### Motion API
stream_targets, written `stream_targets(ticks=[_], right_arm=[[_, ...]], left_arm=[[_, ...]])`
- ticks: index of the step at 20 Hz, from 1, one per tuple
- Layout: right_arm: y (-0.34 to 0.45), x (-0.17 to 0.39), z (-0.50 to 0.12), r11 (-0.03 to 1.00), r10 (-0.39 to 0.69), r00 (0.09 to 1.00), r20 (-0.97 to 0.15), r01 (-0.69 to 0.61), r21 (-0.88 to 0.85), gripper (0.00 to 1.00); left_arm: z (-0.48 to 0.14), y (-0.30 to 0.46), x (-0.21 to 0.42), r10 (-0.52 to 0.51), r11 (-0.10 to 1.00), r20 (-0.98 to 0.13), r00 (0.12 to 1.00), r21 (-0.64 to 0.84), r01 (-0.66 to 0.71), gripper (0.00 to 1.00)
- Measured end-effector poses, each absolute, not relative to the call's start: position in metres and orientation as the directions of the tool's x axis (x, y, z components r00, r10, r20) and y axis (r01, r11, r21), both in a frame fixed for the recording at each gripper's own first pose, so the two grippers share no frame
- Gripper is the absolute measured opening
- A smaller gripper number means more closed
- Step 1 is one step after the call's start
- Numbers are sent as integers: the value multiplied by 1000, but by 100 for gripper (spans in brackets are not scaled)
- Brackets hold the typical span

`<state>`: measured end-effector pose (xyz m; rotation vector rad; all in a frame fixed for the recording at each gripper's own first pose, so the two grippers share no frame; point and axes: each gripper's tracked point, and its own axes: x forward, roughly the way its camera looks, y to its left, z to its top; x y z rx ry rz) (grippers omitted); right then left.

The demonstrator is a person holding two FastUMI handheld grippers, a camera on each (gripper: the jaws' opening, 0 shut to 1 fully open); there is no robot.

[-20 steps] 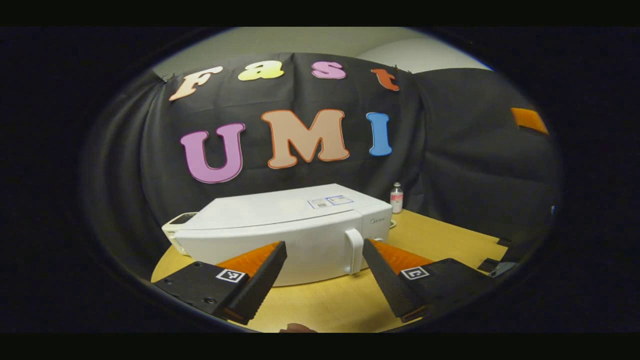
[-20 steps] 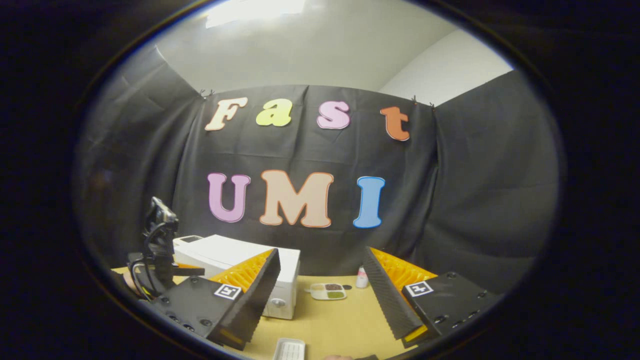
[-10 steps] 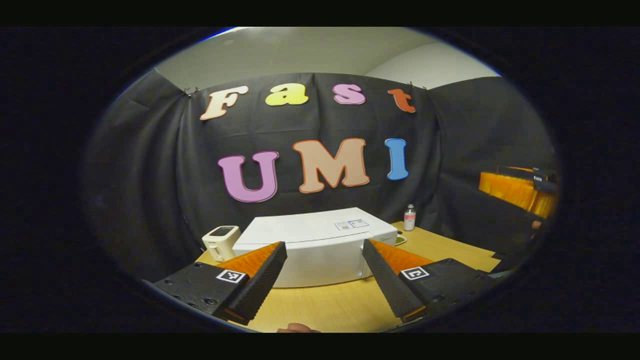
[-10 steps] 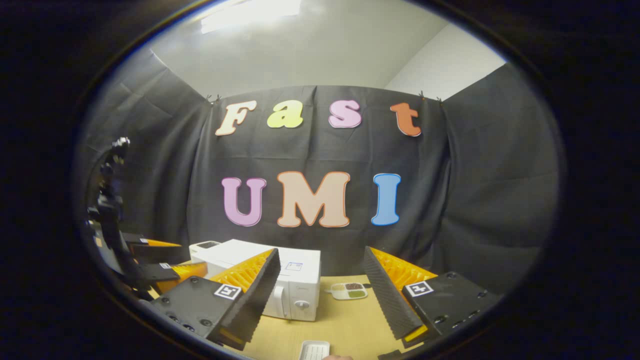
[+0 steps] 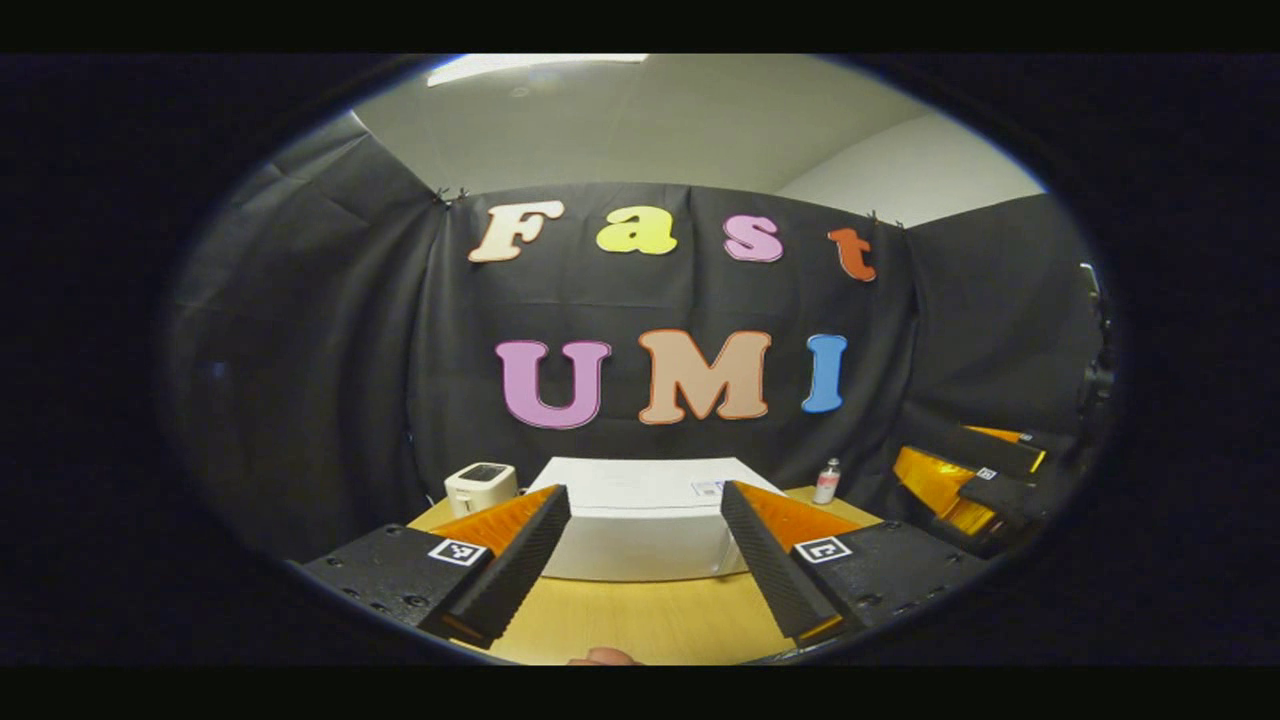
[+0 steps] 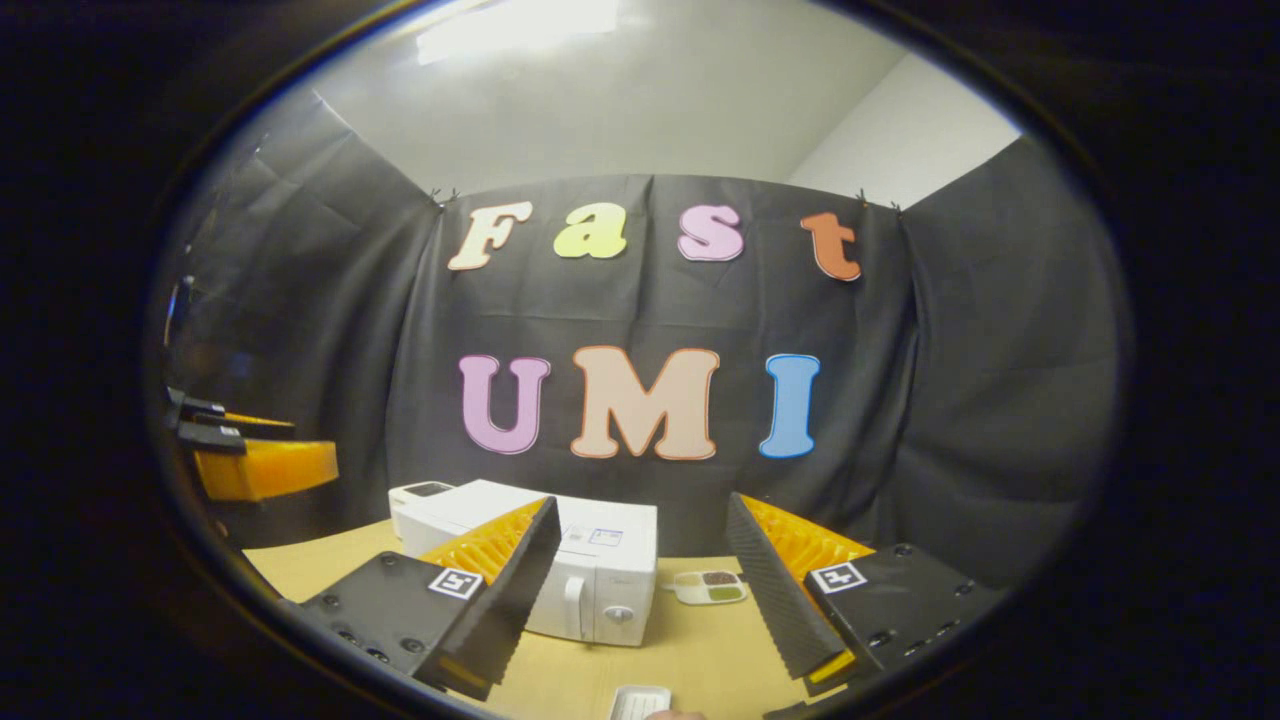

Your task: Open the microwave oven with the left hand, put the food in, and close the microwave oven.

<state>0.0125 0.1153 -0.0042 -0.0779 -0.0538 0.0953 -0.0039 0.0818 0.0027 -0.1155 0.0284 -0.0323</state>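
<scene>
The boxy white microwave oven (image 5: 645,520) is sitting door-closed on the pale wooden table (image 5: 650,620), its top sticker (image 6: 603,537) too small to read. The left gripper (image 5: 640,560) and right gripper (image 6: 640,590) are both gaping wide, holding nothing, while the white sectioned food tray (image 6: 708,587) is lying just right of the oven.

Table (image 5: 640,620): microwave oven (image 5: 645,520) stands on it, far of my left gripper (image 5: 645,560) and between its spread fingers. Small appliance (image 5: 480,487) just left of the oven, near the back wall. Bottle (image 5: 827,481) right of the oven, at the far edge. My right gripper (image 5: 975,480) hangs far right, above the table. From my right gripper (image 6: 640,590): food tray (image 6: 710,586) on the table right of the oven; second tray (image 6: 640,702) at the near edge; left gripper (image 6: 255,455) far left.
</scene>
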Motion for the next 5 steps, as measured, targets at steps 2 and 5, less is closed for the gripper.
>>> stream_targets(ticks=[2, 5], right_arm=[[119, 12, -4, 992, 101, 993, 53, -97, -75, 97], [122, 10, -4, 991, 107, 993, 55, -102, -85, 100]], left_arm=[[7, 81, -5, -35, 995, -19, 999, -90, 34, 96], [3, 76, -5, -44, 995, -23, 999, -89, 42, 96]])
